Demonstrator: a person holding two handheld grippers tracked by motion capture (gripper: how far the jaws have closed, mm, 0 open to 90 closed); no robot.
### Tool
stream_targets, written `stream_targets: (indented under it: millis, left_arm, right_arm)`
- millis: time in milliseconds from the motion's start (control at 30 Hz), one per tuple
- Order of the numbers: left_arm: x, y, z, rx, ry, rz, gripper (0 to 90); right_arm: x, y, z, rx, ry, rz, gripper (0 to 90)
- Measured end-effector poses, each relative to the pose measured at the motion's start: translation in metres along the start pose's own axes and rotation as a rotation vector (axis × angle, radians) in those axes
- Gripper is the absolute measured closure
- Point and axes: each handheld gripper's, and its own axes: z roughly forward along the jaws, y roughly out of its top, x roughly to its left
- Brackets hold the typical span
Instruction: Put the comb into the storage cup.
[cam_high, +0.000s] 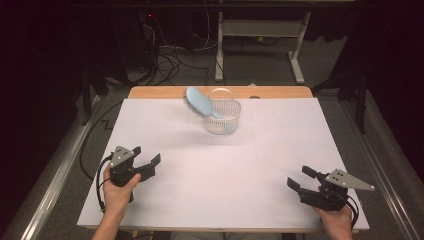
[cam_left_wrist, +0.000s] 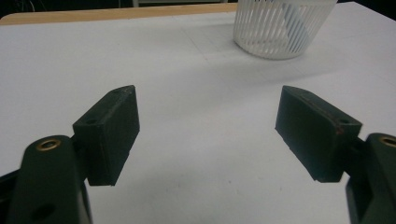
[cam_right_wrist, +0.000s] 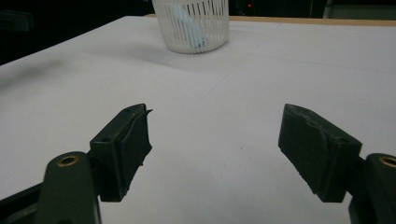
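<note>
A white slatted basket (cam_high: 223, 118) stands at the far middle of the white-covered table (cam_high: 220, 165). A light blue hairbrush (cam_high: 201, 103) leans in it, handle down, its bristled head sticking out over the left rim. My left gripper (cam_high: 148, 159) rests at the near left, held in a hand, jaws apart and empty. At the near right my right gripper (cam_high: 301, 178) is open too, with nothing between its fingers. The basket (cam_left_wrist: 283, 25) lies ahead in the left gripper view, beyond the open left gripper (cam_left_wrist: 208, 135). In the right gripper view the basket (cam_right_wrist: 192, 24) stands far beyond the right gripper (cam_right_wrist: 215, 149).
The table's wooden far edge (cam_high: 165, 92) shows beyond the white cover. Past it are dark floor, loose cables (cam_high: 167, 55) and a white table frame (cam_high: 260, 35). Metal rails (cam_high: 55, 170) run along both sides.
</note>
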Motion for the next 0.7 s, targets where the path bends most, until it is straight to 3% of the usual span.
stream_targets:
  millis: [700]
  left_arm:
    - [0.004, -0.011, 0.000, 0.020, 0.022, -0.012, 22.4]
  right_arm:
    - [0.000, 0.000, 0.000, 0.000, 0.000, 0.002, 25.2]
